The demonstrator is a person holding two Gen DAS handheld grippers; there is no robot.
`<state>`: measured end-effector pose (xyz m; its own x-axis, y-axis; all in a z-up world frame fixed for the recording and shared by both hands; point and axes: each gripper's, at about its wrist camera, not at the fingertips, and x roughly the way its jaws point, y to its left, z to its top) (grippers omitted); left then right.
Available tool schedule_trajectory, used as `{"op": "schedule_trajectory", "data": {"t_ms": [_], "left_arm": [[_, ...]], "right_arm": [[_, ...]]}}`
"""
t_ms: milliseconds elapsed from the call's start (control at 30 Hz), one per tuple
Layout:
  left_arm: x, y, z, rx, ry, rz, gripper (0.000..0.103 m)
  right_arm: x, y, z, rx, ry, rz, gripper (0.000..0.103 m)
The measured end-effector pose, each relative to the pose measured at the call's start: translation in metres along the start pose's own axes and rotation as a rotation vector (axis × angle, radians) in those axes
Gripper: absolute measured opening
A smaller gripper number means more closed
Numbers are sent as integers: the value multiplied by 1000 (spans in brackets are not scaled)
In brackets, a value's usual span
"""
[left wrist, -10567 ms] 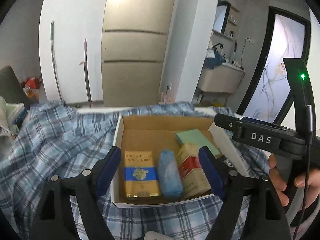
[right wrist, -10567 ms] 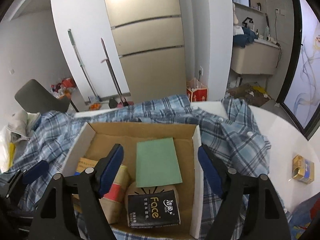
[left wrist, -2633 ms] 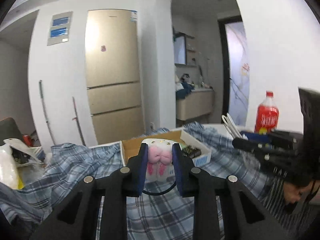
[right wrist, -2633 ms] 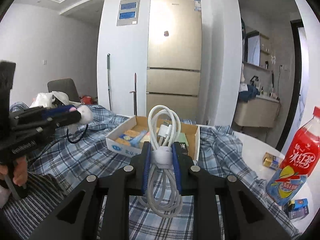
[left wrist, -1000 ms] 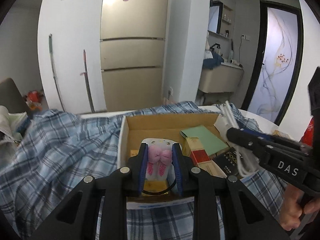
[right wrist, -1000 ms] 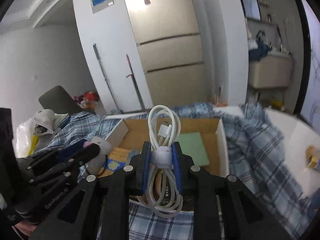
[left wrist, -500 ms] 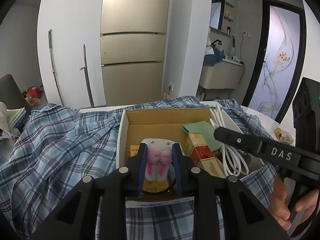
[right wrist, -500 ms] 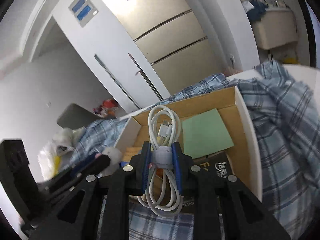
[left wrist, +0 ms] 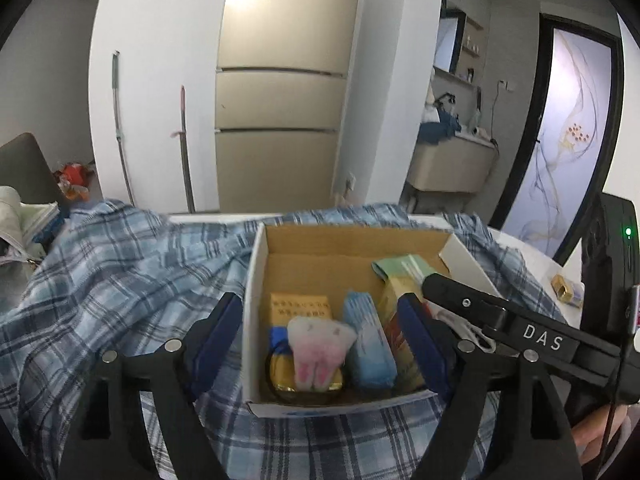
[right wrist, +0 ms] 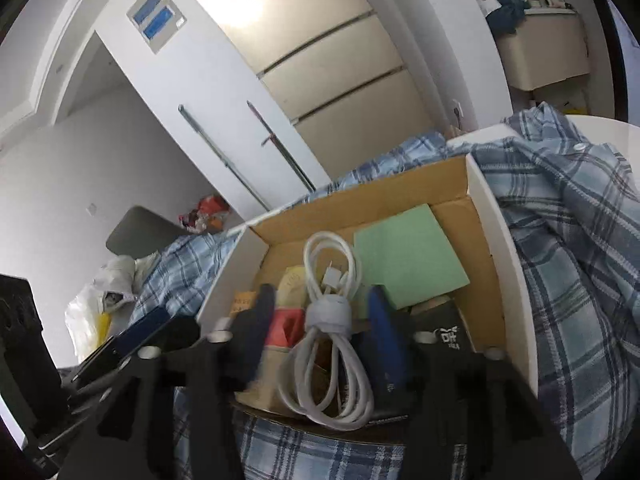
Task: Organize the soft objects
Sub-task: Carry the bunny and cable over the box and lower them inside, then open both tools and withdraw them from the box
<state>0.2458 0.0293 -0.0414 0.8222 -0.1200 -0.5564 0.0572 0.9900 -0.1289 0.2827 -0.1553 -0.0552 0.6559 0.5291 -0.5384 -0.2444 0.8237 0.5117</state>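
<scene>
A cardboard box [left wrist: 256, 280] sits on a blue plaid cloth [left wrist: 120, 280]. My left gripper [left wrist: 320, 336] is open at the box's near edge. A white and pink tooth-shaped plush [left wrist: 318, 350] lies free in the box on a yellow packet [left wrist: 300, 306], beside a blue packet [left wrist: 368, 340]. My right gripper [right wrist: 324, 320] is open over the box [right wrist: 500, 248]. A coiled white cable [right wrist: 328, 320] lies between its fingers, above a green pad [right wrist: 408, 260]. The right gripper also shows in the left wrist view [left wrist: 500, 320].
A beige fridge [left wrist: 280, 120] and white wall stand behind the table. A small yellow box [left wrist: 564, 286] lies on the white tabletop at right. A grey chair [right wrist: 140, 228] and a white bag [right wrist: 104, 300] are at left.
Both grippers have opened. The left one let go of the tooth plush, which now rests in the box. The right one released its squeeze on the cable and dipped lower into the box.
</scene>
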Motion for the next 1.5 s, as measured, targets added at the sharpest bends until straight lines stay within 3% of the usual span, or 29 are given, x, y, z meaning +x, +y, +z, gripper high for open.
{"op": "schedule_trajectory", "data": {"t_ms": [167,400,567,800,933,1100,1167,1233,1300,1500], "left_arm": [[1,4,1,-19,11,-3,82],[-8,-1,7,0,-19,-14,82],[-44,-6,23,11,-143,-17,82],[-94,-21,39,55,-269,8,82],[-138,-34,35,80,-363,30,82],[-185,-47,21,114,-426,1,82],[-201,-53,11,127,-458,6,82],[-216,-60,2,149,-494,15,94],[-227,-66,-6,163,-525,14,103],[-250,-68,-27,144,-565,-7,103]], "right_arm": [[-6,-2,2,-18,-48,-76,54],[-16,-3,6,-44,-92,-115,54],[-28,12,7,-172,-146,-189,54],[-91,37,23,-261,-330,-327,54],[-135,52,26,-324,-381,-316,55],[-184,71,15,-402,-466,-284,74],[-200,76,6,-433,-491,-258,89],[-210,78,-4,-451,-506,-242,103],[-220,79,-13,-462,-541,-232,103],[-240,80,-30,-481,-560,-203,103]]}}
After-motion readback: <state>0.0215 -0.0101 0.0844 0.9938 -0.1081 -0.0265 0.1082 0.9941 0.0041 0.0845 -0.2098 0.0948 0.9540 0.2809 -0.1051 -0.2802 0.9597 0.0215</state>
